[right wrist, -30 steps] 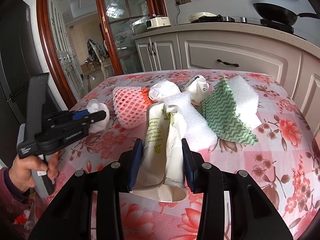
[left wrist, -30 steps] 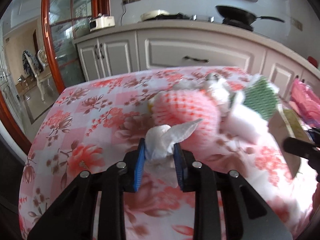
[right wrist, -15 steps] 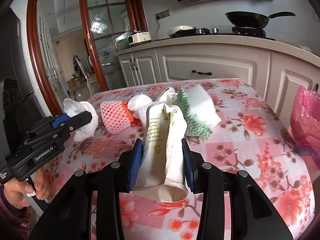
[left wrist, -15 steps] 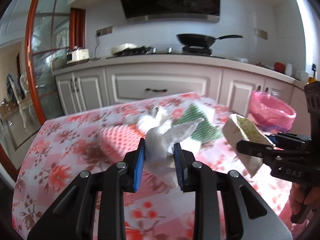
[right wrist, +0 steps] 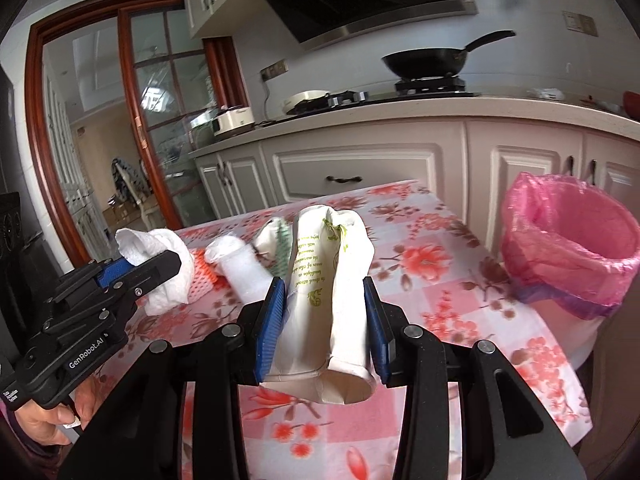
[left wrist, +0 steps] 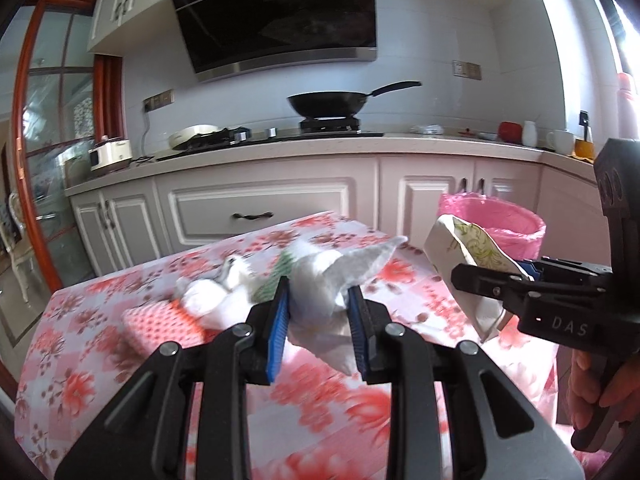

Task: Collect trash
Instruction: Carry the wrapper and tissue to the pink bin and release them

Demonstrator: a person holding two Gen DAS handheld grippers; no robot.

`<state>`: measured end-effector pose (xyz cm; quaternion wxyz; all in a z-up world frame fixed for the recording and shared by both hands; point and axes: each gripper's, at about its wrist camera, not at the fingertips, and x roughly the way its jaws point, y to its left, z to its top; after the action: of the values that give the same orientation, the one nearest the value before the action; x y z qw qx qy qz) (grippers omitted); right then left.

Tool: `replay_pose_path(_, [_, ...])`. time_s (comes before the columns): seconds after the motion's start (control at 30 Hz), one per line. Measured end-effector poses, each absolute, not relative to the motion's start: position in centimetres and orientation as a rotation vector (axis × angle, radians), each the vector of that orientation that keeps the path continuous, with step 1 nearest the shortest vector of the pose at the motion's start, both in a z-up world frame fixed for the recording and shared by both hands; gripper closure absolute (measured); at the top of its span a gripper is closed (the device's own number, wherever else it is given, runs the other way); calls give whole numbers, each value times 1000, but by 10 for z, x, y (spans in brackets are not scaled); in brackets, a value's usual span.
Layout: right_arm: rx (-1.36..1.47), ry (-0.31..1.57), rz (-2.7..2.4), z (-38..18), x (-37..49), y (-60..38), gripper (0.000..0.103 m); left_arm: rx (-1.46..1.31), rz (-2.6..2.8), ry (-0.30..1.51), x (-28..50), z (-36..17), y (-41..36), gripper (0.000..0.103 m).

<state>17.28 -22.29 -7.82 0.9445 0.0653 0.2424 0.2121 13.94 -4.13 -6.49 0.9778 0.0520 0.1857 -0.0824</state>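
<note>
My left gripper (left wrist: pixel 318 304) is shut on a crumpled white tissue (left wrist: pixel 332 276) and holds it above the floral table (left wrist: pixel 100 320); it also shows in the right wrist view (right wrist: pixel 160 264). My right gripper (right wrist: pixel 325 304) is shut on a crushed white paper cup with green print (right wrist: pixel 330 280), lifted over the table; it shows in the left wrist view (left wrist: pixel 468 256). A bin lined with a pink bag (right wrist: pixel 572 240) stands off the table's right edge. A pink foam net (left wrist: pixel 160 324), white foam pieces (right wrist: pixel 244 268) and a green patterned cloth (right wrist: pixel 282 240) lie on the table.
White kitchen cabinets (left wrist: pixel 260 208) run behind the table, with a black wok (left wrist: pixel 328 104) on the stove. A wood-framed glass door (right wrist: pixel 100 140) is at the left. The person's hands hold both gripper handles (left wrist: pixel 600 408).
Both grippers have risen and swung right with their loads, bringing the pink-lined bin into view. The left gripper now points toward the counter instead of down at the table.
</note>
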Motion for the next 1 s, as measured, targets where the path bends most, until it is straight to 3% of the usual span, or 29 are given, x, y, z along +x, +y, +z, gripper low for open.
replay_pose_path(0.37, [147, 426, 240, -65, 185, -293, 65, 145, -305, 327, 177, -62, -118, 76])
replay_pose_path(1.0, [124, 355, -9, -38, 275, -428, 65, 28, -562, 288, 332, -30, -250, 72])
